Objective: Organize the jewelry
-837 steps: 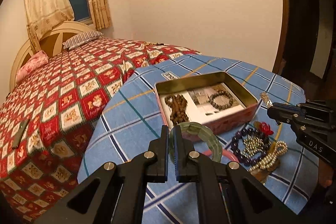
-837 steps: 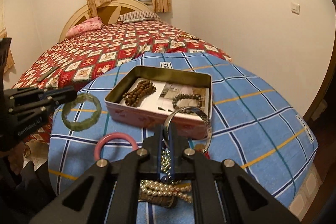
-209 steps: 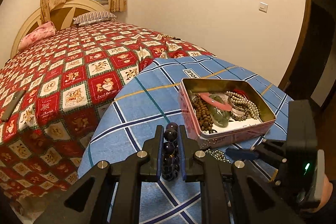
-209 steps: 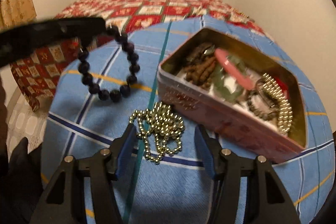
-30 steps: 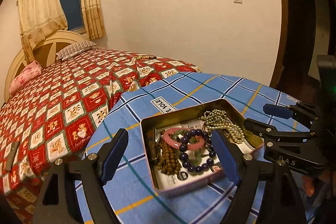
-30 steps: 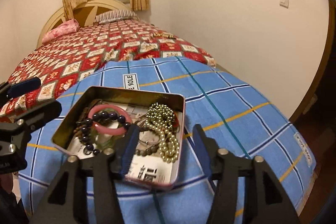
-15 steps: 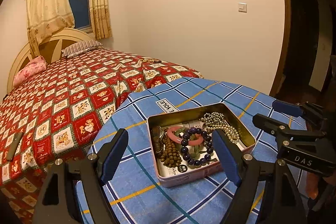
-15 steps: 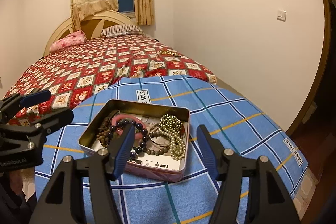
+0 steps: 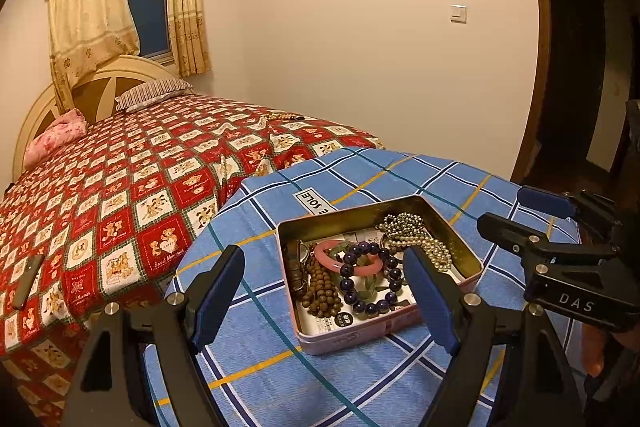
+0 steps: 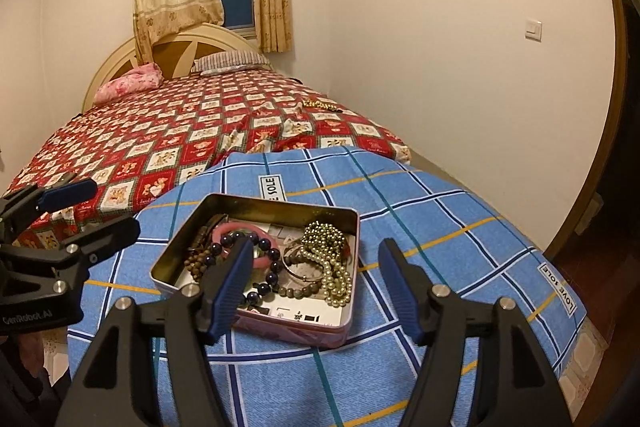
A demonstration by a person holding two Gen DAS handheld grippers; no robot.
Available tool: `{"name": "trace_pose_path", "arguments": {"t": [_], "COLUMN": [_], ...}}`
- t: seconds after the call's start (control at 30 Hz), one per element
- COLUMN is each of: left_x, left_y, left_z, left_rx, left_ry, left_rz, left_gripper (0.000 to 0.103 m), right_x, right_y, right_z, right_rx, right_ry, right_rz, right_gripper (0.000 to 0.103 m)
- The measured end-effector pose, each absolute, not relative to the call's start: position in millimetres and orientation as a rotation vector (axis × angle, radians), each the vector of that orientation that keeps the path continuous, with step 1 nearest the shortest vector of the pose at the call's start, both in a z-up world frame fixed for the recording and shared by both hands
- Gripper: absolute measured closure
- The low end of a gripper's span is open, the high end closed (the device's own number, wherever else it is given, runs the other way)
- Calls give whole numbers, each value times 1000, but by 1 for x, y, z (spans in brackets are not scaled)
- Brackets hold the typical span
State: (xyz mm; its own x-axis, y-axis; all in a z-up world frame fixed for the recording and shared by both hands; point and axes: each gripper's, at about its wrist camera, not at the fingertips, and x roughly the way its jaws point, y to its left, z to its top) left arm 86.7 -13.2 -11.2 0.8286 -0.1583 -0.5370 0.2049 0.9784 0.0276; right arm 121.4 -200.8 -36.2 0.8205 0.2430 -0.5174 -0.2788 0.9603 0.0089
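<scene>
The left gripper [image 9: 324, 291] is standing with its two blue-padded fingers [image 9: 218, 291] spread wide and holding nothing, hovering above the near-left side of the tin [image 9: 348, 341]. The right gripper [image 10: 318, 287] is likewise gaping wide with nothing between its fingers [image 10: 234, 287], hanging over the tin's near edge. The tin, one open rectangular box with a pink outer wall and a gold inside, is sitting flat on the blue checked cloth [image 9: 260, 355], its long axis running from the near-left toward the far-right in the left wrist view. All the jewelry is lying inside the tin. One dark purple bead bracelet [image 9: 370, 279] is lying near the tin's middle, overlapping one pink bangle [image 9: 322, 251]. One bunch of brown wooden beads [image 9: 320, 289] is stretching along the tin's left wall. One heap of pale pearl-like beads [image 9: 416, 239] is piled in the tin's far-right corner. A green piece [image 9: 362, 285] is showing through the purple ring, and a silver bangle [image 10: 298, 273] is lying beside the pearls; a full count of the smaller pieces cannot be made. Beyond the tin, one bed with a red patterned bedspread [image 9: 120, 179] is filling the room's left side.
</scene>
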Motion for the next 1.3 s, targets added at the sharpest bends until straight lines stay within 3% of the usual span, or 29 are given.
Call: {"name": "trace_pose_path", "arguments": {"t": [1.3], "left_x": [89], "left_y": [-6], "left_z": [-12], "left_rx": [55], "left_ry": [579], "left_rz": [-165], "left_gripper": [21], "right_x": [117], "right_y": [-205], "right_z": [-39], "right_rx": [-61], "right_ry": [533], "right_rz": [262], "right_gripper": [25]}}
